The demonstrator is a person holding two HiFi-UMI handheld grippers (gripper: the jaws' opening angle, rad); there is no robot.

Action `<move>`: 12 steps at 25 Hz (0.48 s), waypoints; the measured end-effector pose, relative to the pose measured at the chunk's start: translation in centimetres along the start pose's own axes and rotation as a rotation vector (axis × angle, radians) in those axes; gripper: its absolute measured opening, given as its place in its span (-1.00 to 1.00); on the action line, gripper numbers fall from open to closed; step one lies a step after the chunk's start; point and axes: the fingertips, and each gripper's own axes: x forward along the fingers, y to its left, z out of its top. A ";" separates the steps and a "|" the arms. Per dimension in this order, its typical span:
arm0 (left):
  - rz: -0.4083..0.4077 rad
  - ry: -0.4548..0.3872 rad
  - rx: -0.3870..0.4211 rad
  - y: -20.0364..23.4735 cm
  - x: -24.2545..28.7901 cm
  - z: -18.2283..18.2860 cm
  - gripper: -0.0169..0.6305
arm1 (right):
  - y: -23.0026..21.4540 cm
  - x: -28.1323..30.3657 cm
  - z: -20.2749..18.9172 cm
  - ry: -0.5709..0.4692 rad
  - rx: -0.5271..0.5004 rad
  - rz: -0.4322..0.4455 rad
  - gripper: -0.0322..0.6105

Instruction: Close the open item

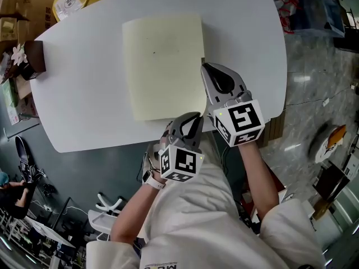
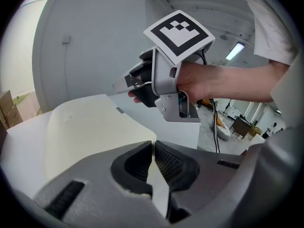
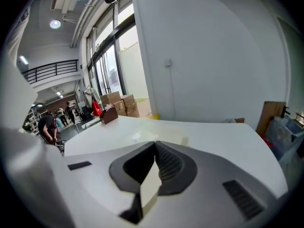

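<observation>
Far left of the white tabletop [image 1: 84,94]: a small brown box [image 1: 35,58]. Centre: the pale yellow folder [image 1: 162,66] (or a thin book, hard to say), lying flat with its cover down. My left hand-held gripper [image 1: 196,116] is at the tabletop's near edge, just beside the folder's near right corner. Its jaws are clenched together with nothing between them. My right hand-held gripper [image 1: 205,66] has its tips at the folder's right edge; contact unclear. Its jaws are also pressed together, empty.
</observation>
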 end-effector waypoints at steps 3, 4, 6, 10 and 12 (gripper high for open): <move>-0.026 0.032 -0.004 -0.2 0.6 -0.7 -0.86 | -0.5 1.3 -1.5 0.043 -0.005 0.006 -0.85; -0.032 0.041 -0.008 -0.2 0.7 -0.9 -0.86 | -0.6 1.6 -1.9 0.058 -0.007 0.012 -0.85; -0.041 0.055 -0.013 -0.2 1.1 -1.2 -0.86 | -0.8 2.3 -2.6 0.082 -0.010 0.022 -0.85; -0.057 0.074 -0.025 -0.3 1.8 -1.8 -0.86 | -1.1 3.5 -3.9 0.120 -0.020 0.032 -0.85; -0.060 0.078 -0.025 -0.4 1.9 -2.0 -0.86 | -1.1 4.0 -4.5 0.140 -0.028 0.036 -0.85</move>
